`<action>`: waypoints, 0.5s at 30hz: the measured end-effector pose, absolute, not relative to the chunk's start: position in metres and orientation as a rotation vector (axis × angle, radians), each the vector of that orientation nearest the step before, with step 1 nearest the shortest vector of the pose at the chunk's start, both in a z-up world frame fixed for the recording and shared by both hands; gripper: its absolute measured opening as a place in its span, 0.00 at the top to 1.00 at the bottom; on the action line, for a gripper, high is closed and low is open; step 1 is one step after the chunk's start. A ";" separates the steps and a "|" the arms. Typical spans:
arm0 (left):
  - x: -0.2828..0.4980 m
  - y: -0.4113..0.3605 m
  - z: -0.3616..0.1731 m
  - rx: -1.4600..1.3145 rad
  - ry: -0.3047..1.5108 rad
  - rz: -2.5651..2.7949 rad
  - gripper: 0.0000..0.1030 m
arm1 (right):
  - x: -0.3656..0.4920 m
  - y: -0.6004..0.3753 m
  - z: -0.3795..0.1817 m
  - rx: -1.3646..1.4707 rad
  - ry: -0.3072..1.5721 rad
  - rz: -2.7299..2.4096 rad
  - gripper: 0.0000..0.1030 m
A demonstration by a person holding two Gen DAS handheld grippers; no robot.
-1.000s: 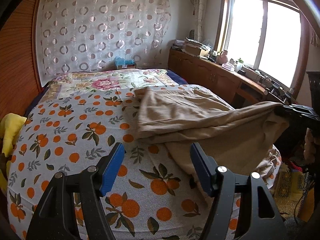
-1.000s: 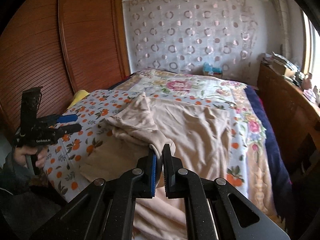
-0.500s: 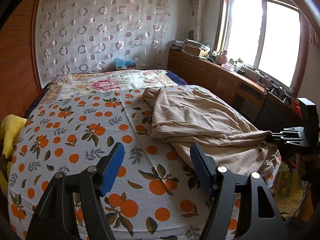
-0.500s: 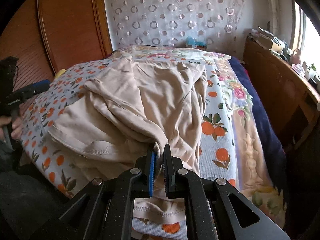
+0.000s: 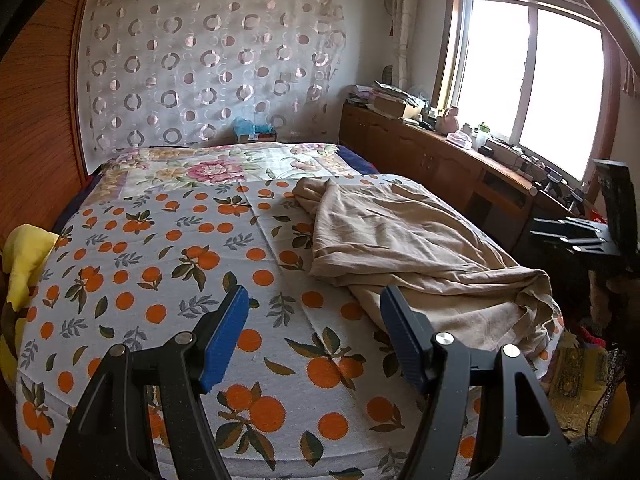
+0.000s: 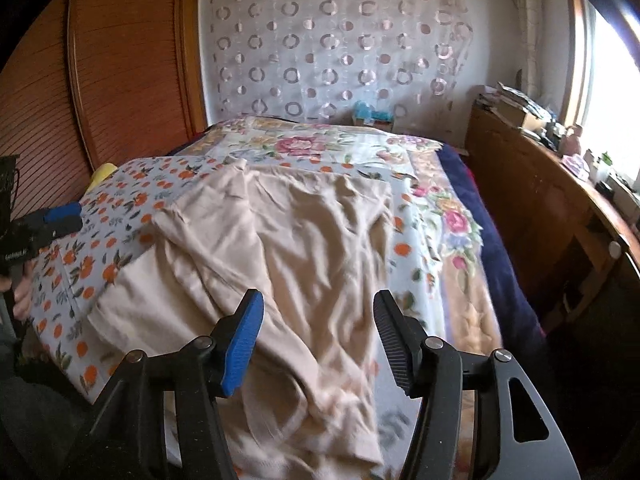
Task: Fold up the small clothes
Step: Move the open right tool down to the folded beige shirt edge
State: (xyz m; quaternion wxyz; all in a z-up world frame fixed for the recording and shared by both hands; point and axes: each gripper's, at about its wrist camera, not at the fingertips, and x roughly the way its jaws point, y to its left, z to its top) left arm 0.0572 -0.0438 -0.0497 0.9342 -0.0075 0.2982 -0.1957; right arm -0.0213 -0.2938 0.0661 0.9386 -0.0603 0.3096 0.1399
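Note:
A beige garment (image 5: 404, 240) lies crumpled on the right half of the bed, one corner bunched at the near right edge. In the right wrist view the same beige garment (image 6: 288, 248) spreads wide below my right gripper (image 6: 318, 320), whose jaws are opening; the cloth lies under them, not pinched. My left gripper (image 5: 314, 322) stands open over the orange-print cover (image 5: 160, 264), left of the garment, with nothing between its fingers. The right gripper (image 5: 568, 230) shows at the right edge of the left wrist view, the left gripper (image 6: 60, 216) at the left edge of the right one.
A yellow cloth (image 5: 24, 256) hangs at the bed's left edge by the wooden wardrobe (image 6: 132, 72). A long wooden cabinet (image 5: 440, 160) with clutter runs under the window on the right. A floral quilt (image 5: 208, 168) covers the far end of the bed.
My right gripper was shut on the garment's edge, lowered it to the bed, and has now let go, jaws apart. The garment settled flatter. The left gripper has not moved.

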 end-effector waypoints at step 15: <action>0.055 -0.036 -0.052 -0.025 0.608 -0.382 0.33 | 0.087 -0.149 0.045 -0.207 0.728 0.573 0.43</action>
